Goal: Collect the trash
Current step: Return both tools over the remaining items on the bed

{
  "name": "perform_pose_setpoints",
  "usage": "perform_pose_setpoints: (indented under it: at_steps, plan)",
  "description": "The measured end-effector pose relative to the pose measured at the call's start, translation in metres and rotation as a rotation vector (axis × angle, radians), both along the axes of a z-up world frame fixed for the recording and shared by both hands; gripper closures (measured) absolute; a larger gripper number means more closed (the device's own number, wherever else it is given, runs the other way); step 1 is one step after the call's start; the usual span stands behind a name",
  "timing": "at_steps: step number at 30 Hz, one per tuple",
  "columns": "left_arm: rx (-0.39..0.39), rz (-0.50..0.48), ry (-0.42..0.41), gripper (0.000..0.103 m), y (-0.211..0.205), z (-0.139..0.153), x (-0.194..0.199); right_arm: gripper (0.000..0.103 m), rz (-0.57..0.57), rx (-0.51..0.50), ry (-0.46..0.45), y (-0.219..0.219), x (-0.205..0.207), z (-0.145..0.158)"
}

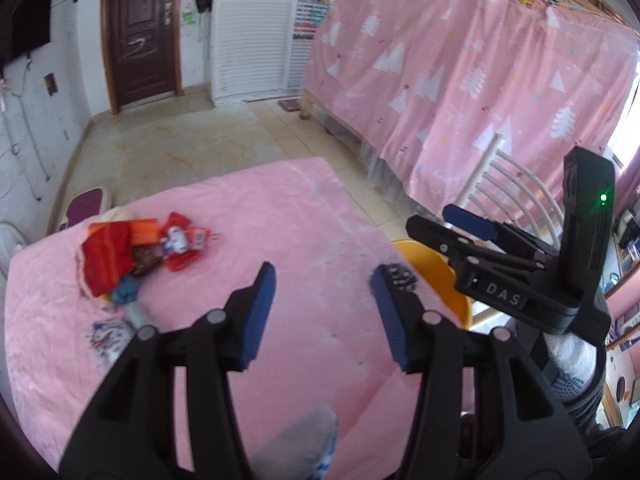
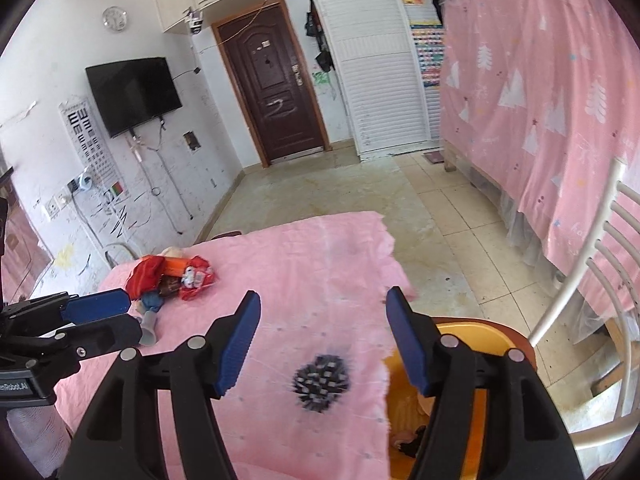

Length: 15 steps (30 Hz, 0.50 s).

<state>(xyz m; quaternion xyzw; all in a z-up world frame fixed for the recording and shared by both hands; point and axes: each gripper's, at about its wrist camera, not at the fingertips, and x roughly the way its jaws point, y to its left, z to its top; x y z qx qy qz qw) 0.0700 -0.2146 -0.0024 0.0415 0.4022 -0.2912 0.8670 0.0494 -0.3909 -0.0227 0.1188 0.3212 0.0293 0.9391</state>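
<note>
We are hovering both grippers, left (image 1: 323, 312) and right (image 2: 321, 336), fingers apart and empty, risking scattering the far-left trash (image 1: 136, 256) off the desk (image 1: 304, 216).

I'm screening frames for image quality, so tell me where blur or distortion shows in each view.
Left wrist view: fisheye bends the door and pink curtain; the trash pile looks soft. Right wrist view: the dark speckled object on the pink table cover is smeared, apparently by motion; the white chair rails bow at the edge.
</note>
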Motion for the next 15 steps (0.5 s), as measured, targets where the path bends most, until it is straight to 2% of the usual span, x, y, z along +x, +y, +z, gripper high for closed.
perform_pose_setpoints:
  at_steps: [6,9,15]
  plan:
    - [0.006,0.1,0.011,0.054,0.046,-0.006,0.011,0.044,0.077,-0.02,0.018,0.045,0.022,-0.002]
    - [0.015,0.141,0.002,0.048,0.063,-0.008,0.013,0.044,0.11,-0.031,0.03,0.064,0.031,-0.003]
    - [0.038,0.234,0.013,0.047,0.103,-0.02,0.023,0.043,0.172,-0.053,0.056,0.102,0.047,-0.009]
